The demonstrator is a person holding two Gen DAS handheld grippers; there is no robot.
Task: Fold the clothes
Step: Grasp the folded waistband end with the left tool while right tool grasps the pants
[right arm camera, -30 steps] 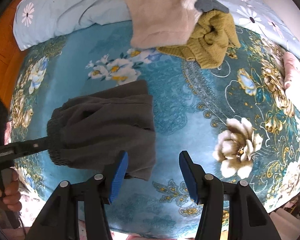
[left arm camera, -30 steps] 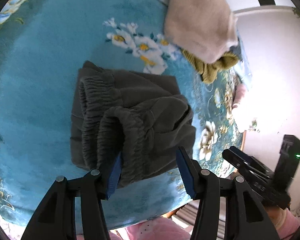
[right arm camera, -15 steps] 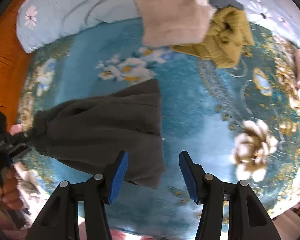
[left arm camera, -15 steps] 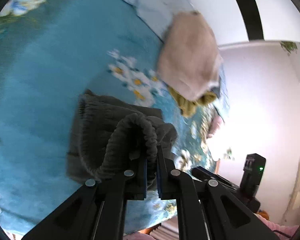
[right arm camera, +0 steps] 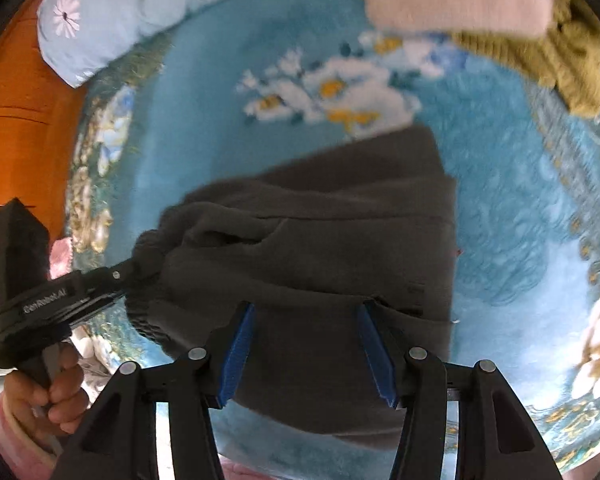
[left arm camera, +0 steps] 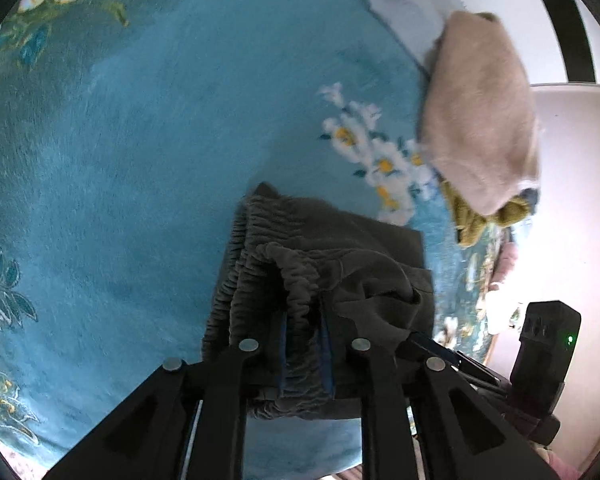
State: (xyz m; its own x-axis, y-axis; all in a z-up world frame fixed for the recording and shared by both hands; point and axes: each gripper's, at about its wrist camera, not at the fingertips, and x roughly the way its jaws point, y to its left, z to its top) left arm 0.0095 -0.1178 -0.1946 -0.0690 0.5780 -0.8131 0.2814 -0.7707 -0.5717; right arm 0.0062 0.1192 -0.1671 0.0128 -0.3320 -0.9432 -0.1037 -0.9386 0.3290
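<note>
Dark grey folded pants (left arm camera: 332, 248) with a ribbed elastic waistband lie on the blue floral bedspread (left arm camera: 140, 140). My left gripper (left arm camera: 305, 328) is shut on the waistband and holds that edge lifted; it also shows from the side in the right wrist view (right arm camera: 140, 272). My right gripper (right arm camera: 306, 328) is open, its blue-padded fingers astride the near edge of the pants (right arm camera: 320, 240), not closed on the cloth.
A beige folded garment (left arm camera: 484, 120) lies on an olive knit garment (left arm camera: 476, 220) at the far side of the bed. A light blue pillow (right arm camera: 120, 20) lies at the head. An orange wooden headboard (right arm camera: 12, 128) is at the left. The bed's edge is near me.
My left gripper closed on the waistband and lifted it. My right gripper moved forward over the near edge of the pants, still open.
</note>
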